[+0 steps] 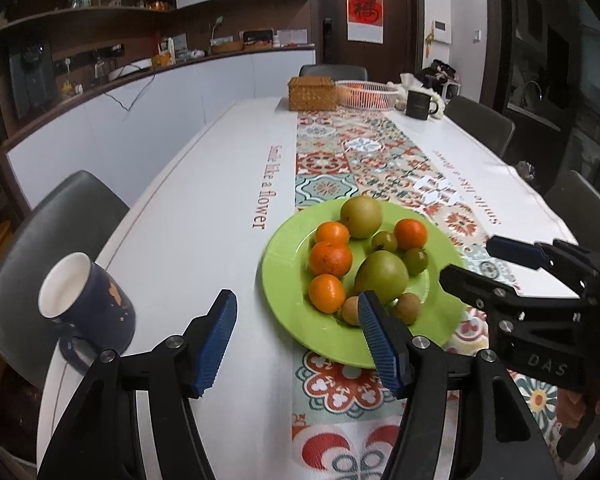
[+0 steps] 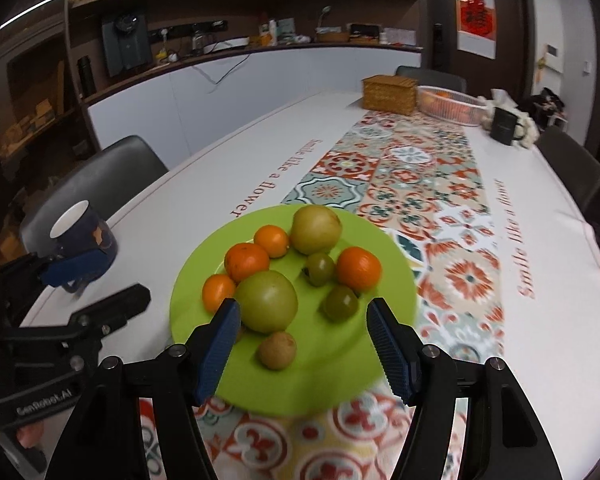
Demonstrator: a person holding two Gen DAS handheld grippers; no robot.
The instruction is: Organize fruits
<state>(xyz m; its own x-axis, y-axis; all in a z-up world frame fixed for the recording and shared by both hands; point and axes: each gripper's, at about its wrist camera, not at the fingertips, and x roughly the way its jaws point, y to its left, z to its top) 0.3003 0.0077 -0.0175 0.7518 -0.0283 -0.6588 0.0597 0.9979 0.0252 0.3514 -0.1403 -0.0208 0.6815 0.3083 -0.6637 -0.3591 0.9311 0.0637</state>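
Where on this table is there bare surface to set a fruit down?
Free: the white strip between the dark blue mug and the round green plate, and the patterned runner beyond the plate up to the woven wicker box. Crowded: the plate itself, covered with fruit, both open grippers at its near rim.

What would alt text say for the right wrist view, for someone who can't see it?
An open right gripper hovers over a green plate of fruit: four oranges, two large green fruits, two small green tomatoes and brown kiwis. The plate sits on a patterned runner on a white table, with a dark mug and the open left gripper at left.
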